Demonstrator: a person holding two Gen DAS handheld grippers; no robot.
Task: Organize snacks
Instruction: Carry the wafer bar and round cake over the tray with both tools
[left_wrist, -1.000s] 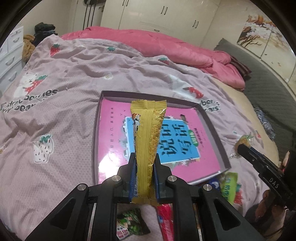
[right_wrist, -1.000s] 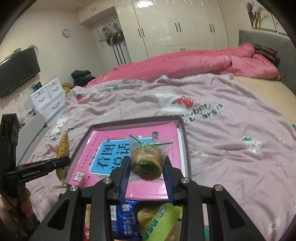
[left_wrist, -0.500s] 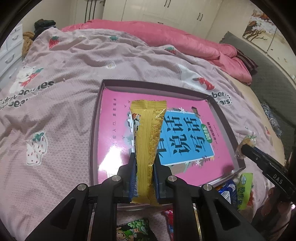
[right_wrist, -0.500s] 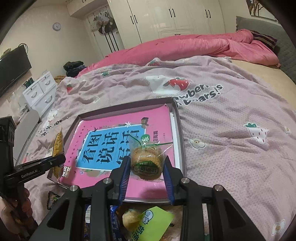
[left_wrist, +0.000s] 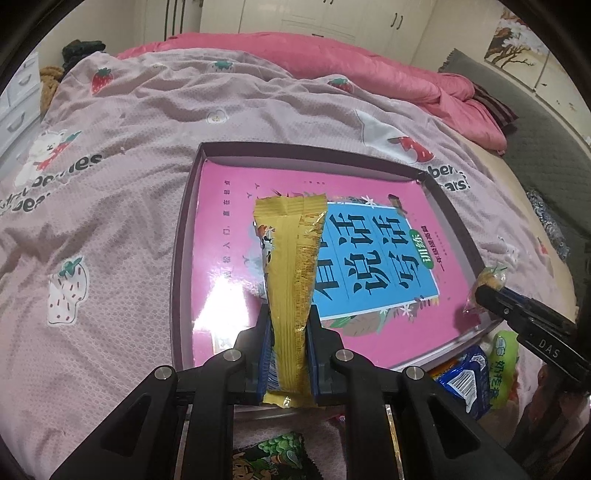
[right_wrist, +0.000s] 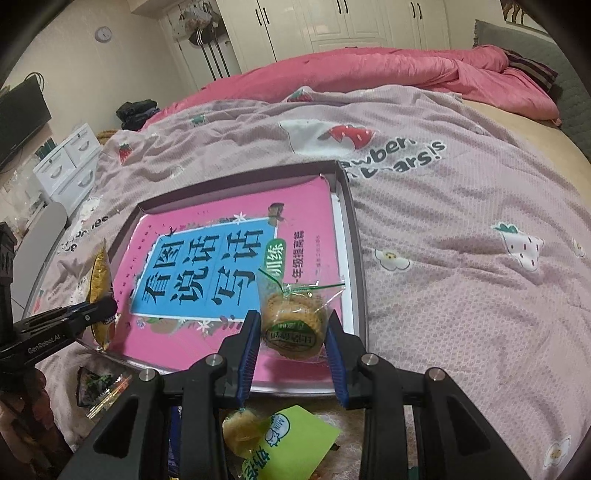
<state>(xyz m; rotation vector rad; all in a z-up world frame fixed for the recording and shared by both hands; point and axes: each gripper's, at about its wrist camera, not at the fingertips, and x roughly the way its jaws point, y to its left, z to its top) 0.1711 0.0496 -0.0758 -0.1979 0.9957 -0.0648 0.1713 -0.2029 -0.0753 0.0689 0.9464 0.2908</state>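
A shallow dark-rimmed tray (left_wrist: 183, 236) lies on the bed with a pink and blue book (left_wrist: 369, 258) flat inside it. My left gripper (left_wrist: 289, 321) is shut on a long yellow snack packet (left_wrist: 291, 266) that stands up over the tray's near left part. My right gripper (right_wrist: 291, 328) is shut on a round cookie in clear wrap (right_wrist: 293, 323), held over the tray's (right_wrist: 352, 236) near right corner. In the right wrist view the left gripper (right_wrist: 99, 308) with the yellow packet (right_wrist: 99, 278) shows at the left edge. In the left wrist view the right gripper (left_wrist: 487, 291) shows at the right.
Loose snacks lie on the pink strawberry bedspread (left_wrist: 110, 184) near the tray's front edge: a blue packet (left_wrist: 467, 380), a green packet (right_wrist: 291, 443), a dark green-printed packet (left_wrist: 273, 458). A rumpled pink duvet (right_wrist: 369, 70) lies at the far side. White drawers (right_wrist: 66, 162) stand left.
Both grippers have sunk towards the tray with their snacks still held, so the tray and book now look larger and closer in both views.
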